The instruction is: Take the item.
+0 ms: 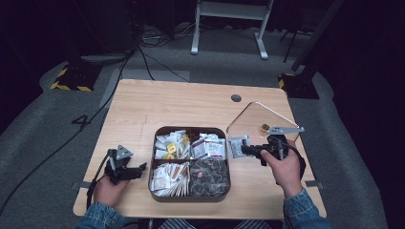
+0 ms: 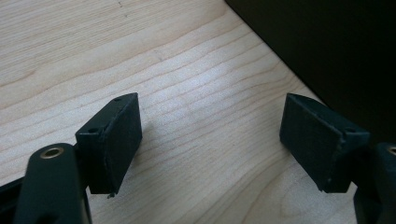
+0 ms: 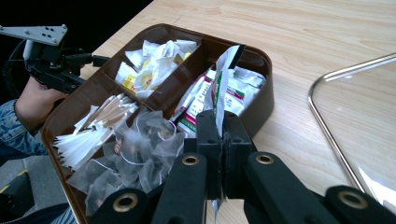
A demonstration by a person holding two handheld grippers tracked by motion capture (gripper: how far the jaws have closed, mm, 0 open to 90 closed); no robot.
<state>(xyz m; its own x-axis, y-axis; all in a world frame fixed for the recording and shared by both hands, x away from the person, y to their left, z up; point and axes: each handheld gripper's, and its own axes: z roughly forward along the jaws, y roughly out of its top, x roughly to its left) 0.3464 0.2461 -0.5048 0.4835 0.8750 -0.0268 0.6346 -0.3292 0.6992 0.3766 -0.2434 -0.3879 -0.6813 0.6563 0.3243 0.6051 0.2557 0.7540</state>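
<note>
Denim-sleeved forearms enter from the near edge of a pale wooden table (image 1: pixel 191 102), each hand wrapped around a black two-jaw gripper. At the table's right side, the right gripper (image 1: pixel 244 150) is seen clamped tight on a thin sachet (image 1: pixel 237 145); in the right gripper view the packet (image 3: pixel 223 79) is pinched edge-on between the closed jaws and stands upright, its white, green and red print just visible. The sachet is held just beside the right wall of a dark brown, four-compartment tray (image 1: pixel 155 164), above the bare tabletop between the tray and a clear lid with a metal rim (image 1: pixel 260 106) that lies flat to the right.

Similar sachets (image 1: pixel 210 145) are packed in the tray's far right compartment, and paper-wrapped tea bags with yellow tags (image 1: pixel 171 144) fill the far left one. White paper sticks (image 1: pixel 168 177) lie in the near left section, and translucent mesh tea bags (image 1: pixel 209 175) in the near right.

At the tray's left, the left gripper (image 1: pixel 141 167) is held low over the wood, close to the tray wall. In the left gripper view, its jaws are spread wide with nothing between them, bare wood grain showing in the gap.
</note>
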